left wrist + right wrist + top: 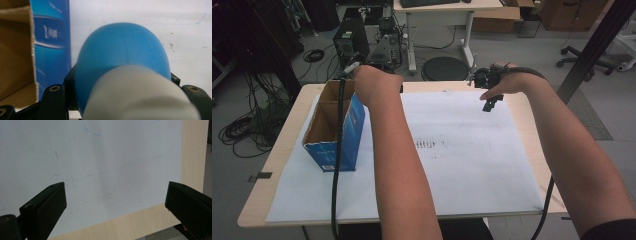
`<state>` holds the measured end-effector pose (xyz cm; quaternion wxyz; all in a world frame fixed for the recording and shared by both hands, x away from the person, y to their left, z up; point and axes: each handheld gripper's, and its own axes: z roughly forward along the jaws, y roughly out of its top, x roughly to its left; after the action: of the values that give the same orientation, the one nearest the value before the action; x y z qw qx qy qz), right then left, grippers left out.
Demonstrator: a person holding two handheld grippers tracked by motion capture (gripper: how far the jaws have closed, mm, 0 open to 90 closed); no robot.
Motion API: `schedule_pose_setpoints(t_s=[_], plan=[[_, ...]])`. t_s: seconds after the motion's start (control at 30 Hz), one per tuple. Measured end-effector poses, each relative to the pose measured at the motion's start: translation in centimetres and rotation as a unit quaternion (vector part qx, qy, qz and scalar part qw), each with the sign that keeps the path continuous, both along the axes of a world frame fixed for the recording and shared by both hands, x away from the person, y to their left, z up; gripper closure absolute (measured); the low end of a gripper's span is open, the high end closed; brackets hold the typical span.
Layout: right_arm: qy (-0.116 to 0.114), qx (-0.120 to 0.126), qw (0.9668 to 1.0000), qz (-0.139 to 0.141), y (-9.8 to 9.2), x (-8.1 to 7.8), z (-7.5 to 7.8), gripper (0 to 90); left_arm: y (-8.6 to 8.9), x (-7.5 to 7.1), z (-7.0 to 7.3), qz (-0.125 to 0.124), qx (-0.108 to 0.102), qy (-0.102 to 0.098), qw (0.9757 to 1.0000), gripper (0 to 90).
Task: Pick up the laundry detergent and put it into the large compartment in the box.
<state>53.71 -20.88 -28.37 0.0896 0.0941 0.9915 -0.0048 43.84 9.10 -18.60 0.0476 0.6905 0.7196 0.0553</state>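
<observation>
**Blue-and-white object clamped in left claw beside open carton**

Seen from the left gripper view, the left claw [120, 100] is closed on a rounded object [122, 57] with a blue dome and a pale, whitish base [140, 95]. Its long axis runs straight along the jaws: the pale end faces the camera and the blue dome points away, toward the white sheet [140, 22] beyond. The black jaws press its flanks on both sides. Just to the left of it stands the blue side of a cardboard box [51, 50], with the brown inner wall at the frame's edge.

The high view places this at the far left of the counter [287, 125]: the person's left hand [374, 85] is raised beside the open-topped box [334, 130], near its far corner. The hand and forearm cover the claw and the object there, so the grip can be read from the gripper's own camera alone. A black cable [337, 165] trails down from that hand across the box.

The right claw [488, 102], held in the right hand [507, 82] over the far right part of the sheet, is wide open. In the right gripper view its jaws stand well apart with nothing between them, above the sheet's edge and a strip of bare wood-coloured counter [192, 152].
</observation>
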Motion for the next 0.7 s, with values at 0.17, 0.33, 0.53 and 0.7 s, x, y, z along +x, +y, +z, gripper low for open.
schedule_pose_setpoints(t_s=[0.17, 0.33, 0.53, 0.7], plan=[[0.0, 0.0, 1.0, -0.001, -0.2, 0.0, 0.1, 3.3, -0.1, -0.4, 2.1, -0.019, 0.009, -0.003, 0.9998, 38.1], [0.0, -0.001, 1.0, -0.003, -0.3, 0.0, 0.2, 3.2, 0.1, -0.8, 4.1, -0.029, 0.017, -0.011, 0.9994, 38.0], [0.001, -0.003, 1.0, -0.003, -0.2, 0.0, 0.2, 3.2, 0.6, -1.3, 6.3, -0.039, 0.027, -0.022, 0.9986, 38.0], [0.002, -0.005, 1.0, -0.002, -0.1, 0.0, 0.2, 3.2, 0.9, -1.5, 7.2, -0.045, 0.04, -0.025, 0.9979, 38.0]])
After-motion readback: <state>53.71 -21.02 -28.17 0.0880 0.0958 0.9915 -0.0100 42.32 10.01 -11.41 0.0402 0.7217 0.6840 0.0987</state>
